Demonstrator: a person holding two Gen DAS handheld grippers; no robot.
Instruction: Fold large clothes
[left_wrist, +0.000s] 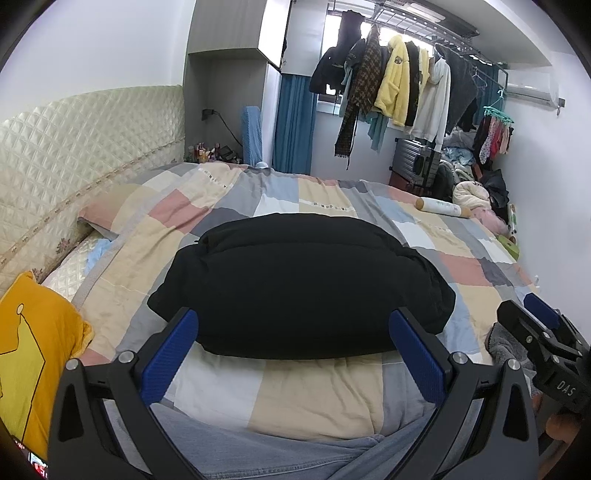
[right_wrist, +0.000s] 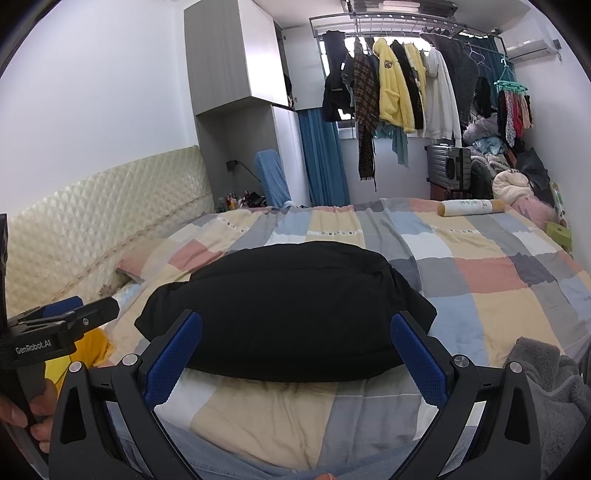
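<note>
I am looking at a bulky black padded garment (left_wrist: 295, 284), already folded into a thick rounded bundle, lying near the middle of the patchwork bed cover in beige, grey, pink and blue squares (left_wrist: 314, 391), towards the near edge. It is reading as soft and puffy, probably light for its bulk. I am judging that it will spring back if pinched thin and that the smooth shell may slip. The near hem looks like the best hold, taken deep at the two near corners so several layers sit between the pads.

The left gripper (left_wrist: 293, 354) is hanging level just short of the near hem, its blue-padded fingers (left_wrist: 170, 356) spread wide and holding nothing. The right gripper (right_wrist: 295, 358) is sitting alongside it, aimed the same way, equally wide apart and empty. From each camera the other gripper is showing at the frame edge, so both are close together and low over the bed.

A yellow printed cushion (left_wrist: 26, 354) is lying at near left and a grey fleece cloth (right_wrist: 554, 384) at near right, both clear of the bundle.
</note>
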